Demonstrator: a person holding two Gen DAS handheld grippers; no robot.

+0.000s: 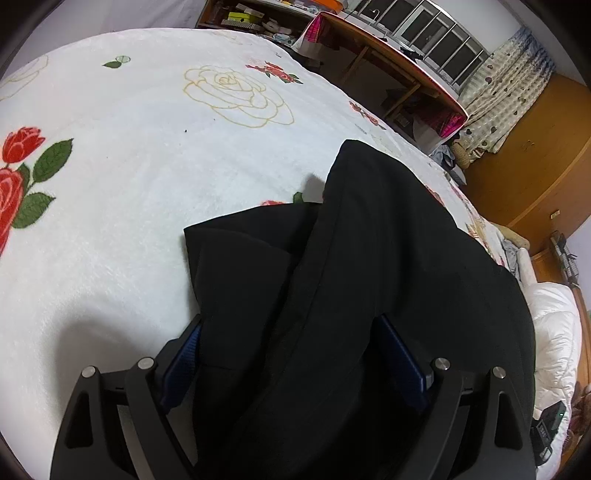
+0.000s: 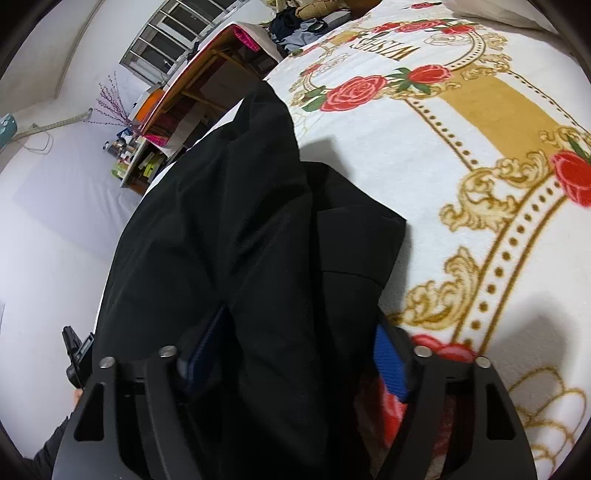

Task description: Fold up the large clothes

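A large black garment (image 1: 369,266) lies partly folded on a bed with a white rose-print blanket (image 1: 129,166). In the left wrist view my left gripper (image 1: 291,343) stands open with the black cloth bunched between its blue pads (image 1: 399,354). In the right wrist view the same black garment (image 2: 240,221) drapes over and between the fingers of my right gripper (image 2: 299,347), which is also open; its blue pads (image 2: 389,358) stand wide apart. The cloth hides the fingertips of both grippers.
A wooden table with a red edge (image 1: 388,55) stands beyond the bed, with cluttered shelves (image 1: 251,18) and a barred window (image 1: 436,33) behind. A white quilt (image 1: 554,332) lies at the right. The blanket's gold-and-rose pattern (image 2: 480,147) spreads right of the garment.
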